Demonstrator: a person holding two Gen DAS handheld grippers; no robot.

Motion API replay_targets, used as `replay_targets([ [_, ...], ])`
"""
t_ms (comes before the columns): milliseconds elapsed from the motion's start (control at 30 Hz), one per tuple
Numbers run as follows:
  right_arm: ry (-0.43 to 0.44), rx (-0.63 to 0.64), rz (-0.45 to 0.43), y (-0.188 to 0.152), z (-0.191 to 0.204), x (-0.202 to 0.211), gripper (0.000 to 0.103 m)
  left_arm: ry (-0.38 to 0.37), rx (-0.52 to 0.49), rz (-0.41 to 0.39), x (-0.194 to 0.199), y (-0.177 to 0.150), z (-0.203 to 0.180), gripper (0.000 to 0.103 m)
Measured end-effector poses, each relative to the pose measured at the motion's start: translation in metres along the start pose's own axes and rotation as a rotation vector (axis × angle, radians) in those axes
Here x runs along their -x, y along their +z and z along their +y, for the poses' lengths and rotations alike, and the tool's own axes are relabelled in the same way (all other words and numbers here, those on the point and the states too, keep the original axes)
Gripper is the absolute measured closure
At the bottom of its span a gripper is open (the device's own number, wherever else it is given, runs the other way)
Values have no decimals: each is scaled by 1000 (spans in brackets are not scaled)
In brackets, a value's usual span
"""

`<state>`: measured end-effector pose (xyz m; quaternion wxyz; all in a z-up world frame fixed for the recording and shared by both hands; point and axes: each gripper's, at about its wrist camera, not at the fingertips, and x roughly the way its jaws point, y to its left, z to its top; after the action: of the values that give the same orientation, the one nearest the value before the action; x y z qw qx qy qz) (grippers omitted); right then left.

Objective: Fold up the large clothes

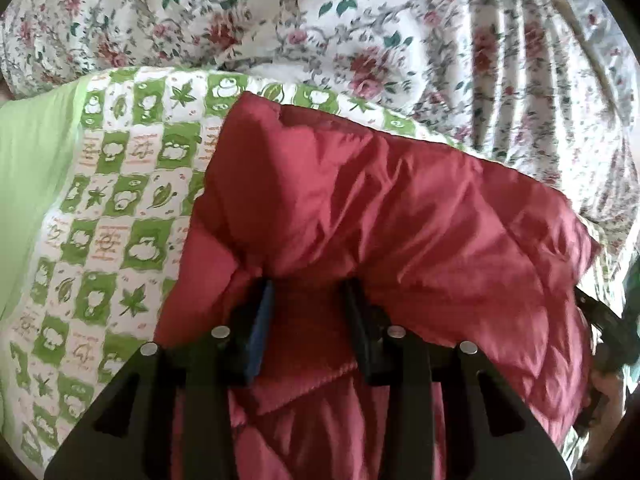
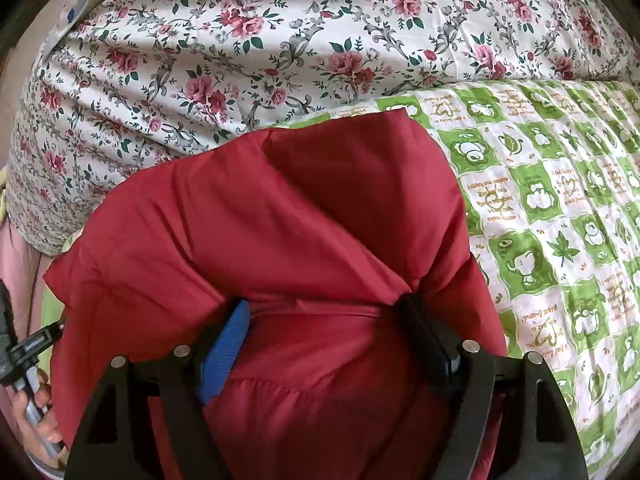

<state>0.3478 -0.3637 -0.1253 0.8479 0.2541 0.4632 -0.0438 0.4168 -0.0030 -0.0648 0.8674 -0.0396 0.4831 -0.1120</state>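
Note:
A padded red jacket (image 1: 400, 220) lies bunched on a green-and-white checked quilt (image 1: 112, 200). My left gripper (image 1: 310, 292) is shut on a thick fold of the jacket, which bulges over the fingertips. In the right wrist view the same jacket (image 2: 280, 208) fills the middle. My right gripper (image 2: 326, 312) is shut on another thick fold of it, with the fabric pinched between the blue pad (image 2: 226, 348) and the black finger (image 2: 424, 336). The jacket's far edge hangs over both grippers and hides the fingertips.
A floral sheet (image 2: 240, 40) covers the bed behind the quilt (image 2: 560, 200). The left hand and its gripper handle (image 2: 24, 360) show at the left edge of the right wrist view. The right gripper's body (image 1: 600, 320) shows at the right edge of the left wrist view.

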Motion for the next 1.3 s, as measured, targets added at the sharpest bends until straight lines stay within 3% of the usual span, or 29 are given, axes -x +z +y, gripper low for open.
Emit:
replay_targets([
  [133,0,-2,-4,-2,-1,1,24,-9,-11,-25,19,-10,4,69],
  [333,-6,2,-8,-1,1,5,23,46,-45,13,-4,-8,2,69],
  [433,-18,10,-14,-2,4,22,22,13,-26,2,10,-9,8,68],
  [567,20,8,-48,-10,2,55,19,-64,8,-31,38,-17,21,62],
  [633,28,9,-60,-15,-3,71,18,-56,-3,-53,53,-23,26,57],
  [800,4,23,-31,-31,-22,93,10,-23,2,-89,82,-37,43,25],
  [1033,50,-65,10,-53,-65,103,10,-75,80,-37,79,-50,78,25],
  [1300,118,-147,46,-70,-86,96,10,-205,176,-1,61,-61,99,22],
])
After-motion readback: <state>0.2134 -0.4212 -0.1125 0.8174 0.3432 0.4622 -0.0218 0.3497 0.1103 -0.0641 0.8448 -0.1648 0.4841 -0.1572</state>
